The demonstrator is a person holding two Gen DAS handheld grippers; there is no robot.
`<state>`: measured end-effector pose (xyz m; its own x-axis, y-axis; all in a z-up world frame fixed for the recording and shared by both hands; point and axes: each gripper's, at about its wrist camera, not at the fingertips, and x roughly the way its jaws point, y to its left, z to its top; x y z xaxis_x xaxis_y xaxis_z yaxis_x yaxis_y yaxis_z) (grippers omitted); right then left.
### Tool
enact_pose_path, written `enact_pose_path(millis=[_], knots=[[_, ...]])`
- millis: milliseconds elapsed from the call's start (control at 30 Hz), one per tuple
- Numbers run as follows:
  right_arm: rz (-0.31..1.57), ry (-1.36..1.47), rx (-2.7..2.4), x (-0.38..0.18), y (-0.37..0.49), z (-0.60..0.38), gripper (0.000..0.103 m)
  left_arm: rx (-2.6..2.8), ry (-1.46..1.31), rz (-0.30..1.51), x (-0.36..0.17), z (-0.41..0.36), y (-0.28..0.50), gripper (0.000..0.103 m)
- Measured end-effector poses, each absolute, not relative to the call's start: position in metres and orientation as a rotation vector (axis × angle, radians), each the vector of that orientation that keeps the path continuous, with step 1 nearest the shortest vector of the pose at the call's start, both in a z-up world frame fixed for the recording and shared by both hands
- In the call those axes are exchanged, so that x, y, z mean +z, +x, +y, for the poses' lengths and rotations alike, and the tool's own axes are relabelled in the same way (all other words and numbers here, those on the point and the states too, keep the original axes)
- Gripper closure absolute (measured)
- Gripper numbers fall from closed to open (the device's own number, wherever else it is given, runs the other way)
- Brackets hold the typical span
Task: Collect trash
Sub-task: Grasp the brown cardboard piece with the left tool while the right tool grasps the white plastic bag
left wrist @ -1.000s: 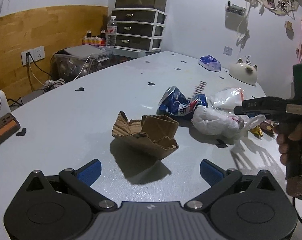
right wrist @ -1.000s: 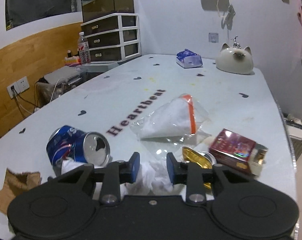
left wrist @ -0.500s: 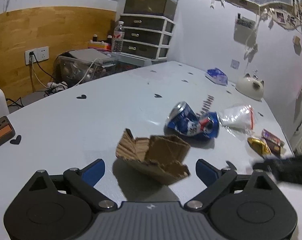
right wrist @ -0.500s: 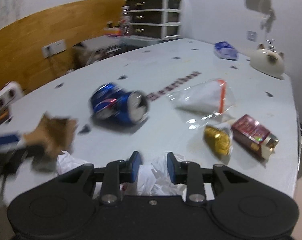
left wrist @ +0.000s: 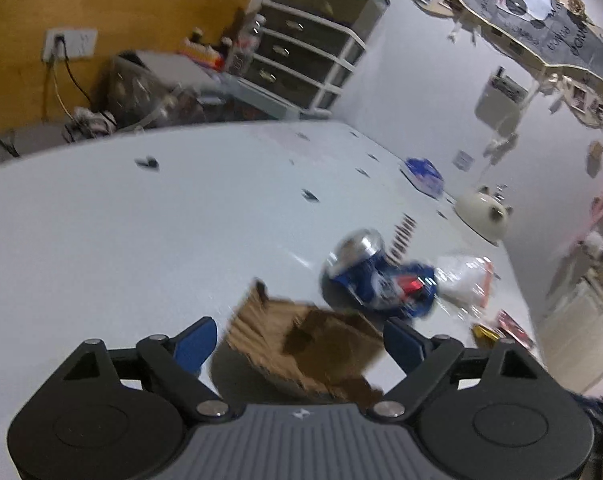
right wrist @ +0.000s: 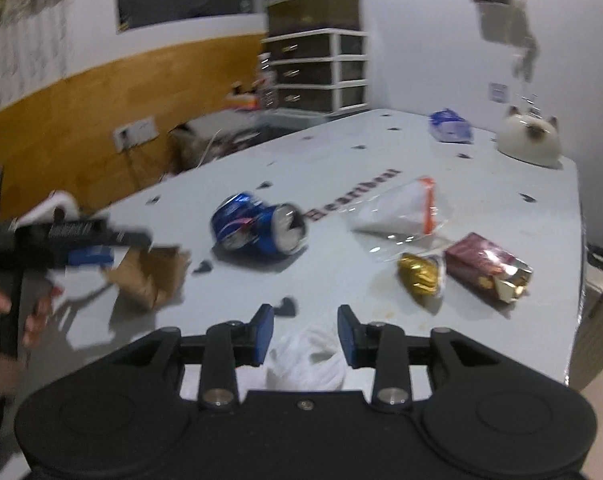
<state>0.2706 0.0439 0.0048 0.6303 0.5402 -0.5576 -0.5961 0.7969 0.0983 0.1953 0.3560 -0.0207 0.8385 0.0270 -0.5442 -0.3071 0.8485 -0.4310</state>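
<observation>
My left gripper (left wrist: 299, 340) is open, its blue fingers either side of a torn brown cardboard piece (left wrist: 301, 344) on the white table; the cardboard also shows in the right wrist view (right wrist: 149, 276). My right gripper (right wrist: 305, 334) is shut on a crumpled white tissue wad (right wrist: 307, 364), held off the table's near edge. A crushed blue can (right wrist: 257, 226) lies mid-table, also in the left wrist view (left wrist: 375, 280). A clear plastic bag with an orange strip (right wrist: 401, 210), a gold wrapper (right wrist: 419, 276) and a maroon cigarette pack (right wrist: 485, 270) lie to the right.
A white cat-shaped ornament (right wrist: 529, 142) and a blue tissue pack (right wrist: 449, 126) stand at the table's far end. A drawer unit (right wrist: 317, 68) and cluttered boxes stand beyond the far left edge. The table's right edge (right wrist: 579, 240) drops to the floor.
My right gripper has lifted the white tissue wad off the table and drawn it back from the trash pile. My left gripper has moved forward around the cardboard.
</observation>
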Motion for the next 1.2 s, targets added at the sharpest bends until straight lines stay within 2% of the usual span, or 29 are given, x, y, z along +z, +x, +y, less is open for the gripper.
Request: enact_pose_path(millis=[100, 233, 400, 500, 600, 933, 1100, 1200], knots=[[0.618, -0.072, 0.627, 0.000, 0.275, 0.039, 0.067, 0.128, -0.514, 0.557, -0.023, 0.344, 0.185, 0.013], [0.632, -0.045, 0.627, -0.007, 0.273, 0.037, 0.067, 0.068, -0.530, 0.580, -0.028, 0.330, 0.175, 0.027], [0.628, -0.008, 0.633, -0.012, 0.267, 0.034, 0.067, 0.089, -0.625, 0.575, -0.037, 0.336, 0.169, 0.029], [0.627, 0.002, 0.618, -0.010, 0.268, 0.031, 0.067, 0.145, -0.700, 0.555, -0.040, 0.347, 0.167, 0.038], [0.623, 0.016, 0.590, -0.004, 0.258, 0.025, 0.067, 0.189, -0.754, 0.533, -0.042, 0.358, 0.166, 0.041], [0.578, 0.066, 0.734, 0.009, 0.206, 0.055, 0.065, 0.189, -0.823, 0.475, -0.035, 0.371, 0.158, 0.041], [0.644, 0.112, 0.788, 0.001, 0.220, 0.102, 0.065, 0.224, -0.834, 0.461, -0.029, 0.382, 0.161, 0.040], [0.746, 0.175, 0.816, -0.011, 0.228, 0.117, 0.065, 0.245, -0.848, 0.470, -0.030, 0.393, 0.173, 0.040]])
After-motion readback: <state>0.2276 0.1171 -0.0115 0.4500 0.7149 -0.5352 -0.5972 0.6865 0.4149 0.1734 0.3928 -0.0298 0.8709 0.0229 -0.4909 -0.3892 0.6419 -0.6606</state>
